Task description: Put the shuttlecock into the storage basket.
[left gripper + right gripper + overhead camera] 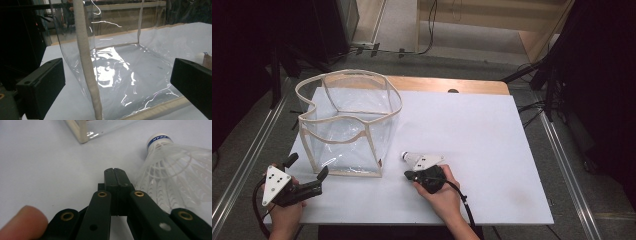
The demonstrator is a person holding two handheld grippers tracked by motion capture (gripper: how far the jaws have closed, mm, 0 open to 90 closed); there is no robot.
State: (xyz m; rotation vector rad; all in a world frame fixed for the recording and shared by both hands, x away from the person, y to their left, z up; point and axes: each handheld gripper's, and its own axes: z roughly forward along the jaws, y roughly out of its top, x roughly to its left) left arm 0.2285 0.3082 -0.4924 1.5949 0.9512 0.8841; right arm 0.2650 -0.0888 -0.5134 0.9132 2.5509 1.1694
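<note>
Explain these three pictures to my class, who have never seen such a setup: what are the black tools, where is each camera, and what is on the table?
A person sits at a white table and holds a hand-operated gripper in each hand; there is no robot arm. The high view looks down from above. The other two cameras ride on the grippers and look along their black jaws. The left gripper has its jaws open and points at a clear plastic bag with beige trim, which stands open on the table. The right gripper has its jaws shut with nothing between them; it lies beside a white shuttlecock resting on its side on the table. Nothing is held.
</note>
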